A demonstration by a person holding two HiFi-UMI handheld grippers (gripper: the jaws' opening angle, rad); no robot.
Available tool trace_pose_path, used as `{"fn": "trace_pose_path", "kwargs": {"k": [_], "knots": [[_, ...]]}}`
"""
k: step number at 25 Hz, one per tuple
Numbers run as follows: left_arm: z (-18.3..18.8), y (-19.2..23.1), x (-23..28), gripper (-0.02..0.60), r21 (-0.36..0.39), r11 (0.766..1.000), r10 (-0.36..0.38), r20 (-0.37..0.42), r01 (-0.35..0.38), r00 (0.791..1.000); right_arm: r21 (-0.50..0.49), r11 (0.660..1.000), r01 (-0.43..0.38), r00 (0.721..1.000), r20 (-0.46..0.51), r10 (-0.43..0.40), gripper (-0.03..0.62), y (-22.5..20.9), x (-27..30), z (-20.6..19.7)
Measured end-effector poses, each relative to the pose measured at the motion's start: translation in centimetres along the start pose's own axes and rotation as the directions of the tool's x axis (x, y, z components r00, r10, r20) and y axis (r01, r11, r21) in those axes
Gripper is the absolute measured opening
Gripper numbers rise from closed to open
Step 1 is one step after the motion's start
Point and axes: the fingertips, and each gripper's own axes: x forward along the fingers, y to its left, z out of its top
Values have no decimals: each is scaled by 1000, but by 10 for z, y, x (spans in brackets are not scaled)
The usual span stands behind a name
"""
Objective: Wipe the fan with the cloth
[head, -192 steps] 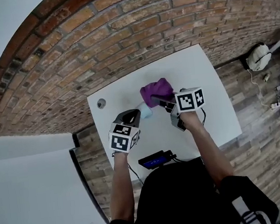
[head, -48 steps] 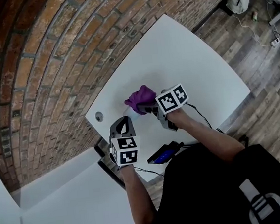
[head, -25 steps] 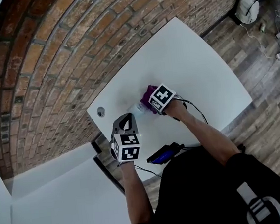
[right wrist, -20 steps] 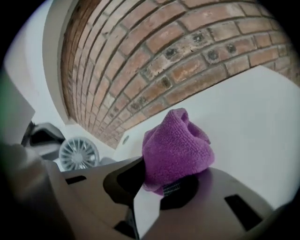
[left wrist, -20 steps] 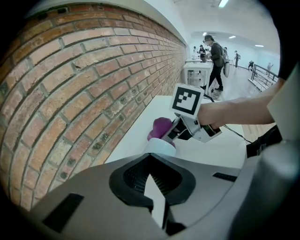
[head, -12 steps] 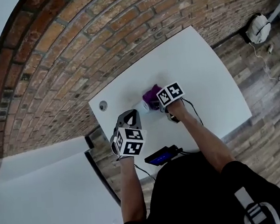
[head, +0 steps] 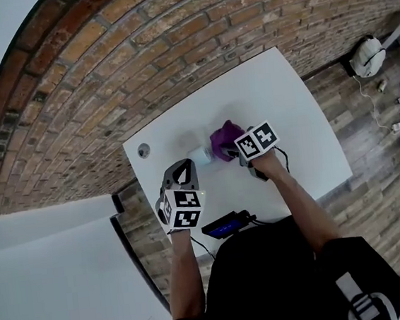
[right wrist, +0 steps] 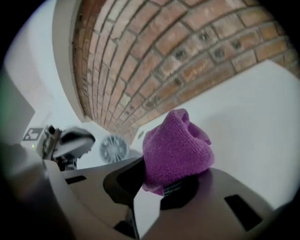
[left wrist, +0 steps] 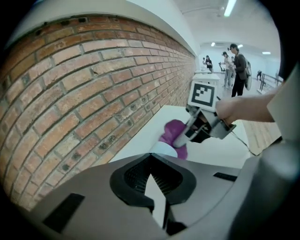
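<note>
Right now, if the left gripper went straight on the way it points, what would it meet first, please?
Most likely the small white fan, straight ahead of the left gripper. The purple cloth is just behind it, though depth is hard to judge.

Red brick wall [head: 138, 48]; white table [head: 285, 93] against it; wood-plank floor [head: 368, 138].

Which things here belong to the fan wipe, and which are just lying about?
In the job:
purple cloth, held in the right gripper
small fan
white table under them

Lying about:
black device at the table's near edge
white bundle on the floor
left gripper, shut, empty
</note>
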Motion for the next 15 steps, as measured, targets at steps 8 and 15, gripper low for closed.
{"fn": "trace_pose_path", "kwargs": {"k": [8,15], "knots": [[-33,-32,4,0,-240,947,-225,-25,213,974,-290,946,-145,989,-58,134,66,67,20,74],[-35,-9,9,1,-288,937,-207,-8,196,978,-161,980,-117,993,-50,111,66,64,1,40]]}}
